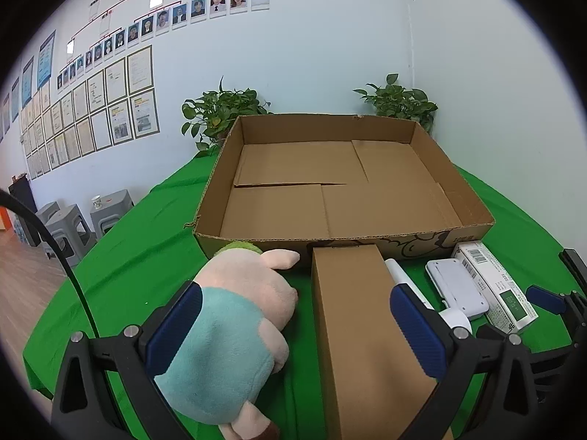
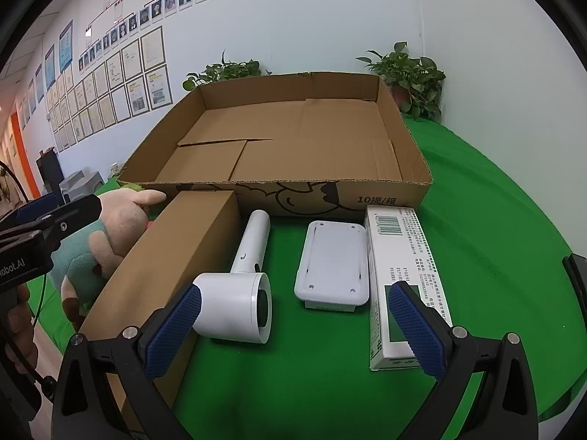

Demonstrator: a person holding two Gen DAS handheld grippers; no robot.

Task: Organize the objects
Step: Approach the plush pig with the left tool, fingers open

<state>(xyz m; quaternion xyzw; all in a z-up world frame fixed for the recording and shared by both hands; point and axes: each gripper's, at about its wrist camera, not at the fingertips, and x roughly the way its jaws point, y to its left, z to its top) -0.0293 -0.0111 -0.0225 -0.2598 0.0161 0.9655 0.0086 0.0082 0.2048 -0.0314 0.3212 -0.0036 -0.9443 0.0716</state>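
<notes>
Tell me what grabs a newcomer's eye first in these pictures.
The big open tray box on the green cloth, nothing in it. Before it lie a row: plush pig, brown box, white dryer, white device, white carton. Both grippers hover open.

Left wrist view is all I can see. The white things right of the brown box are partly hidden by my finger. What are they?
Observer: The right wrist view shows a white hair dryer lying beside the long brown box, nozzle end toward the camera.
Operator: And the flat white thing next to it?
Observer: That is a white rectangular device, lying flat on the green cloth, with small screws at its corners.
Operator: Is it touching the white carton with the barcode?
Observer: The white carton lies right along its side; I cannot tell if there is a gap.
Operator: What is the right gripper doing?
Observer: The right gripper is open and holds nothing.
</notes>
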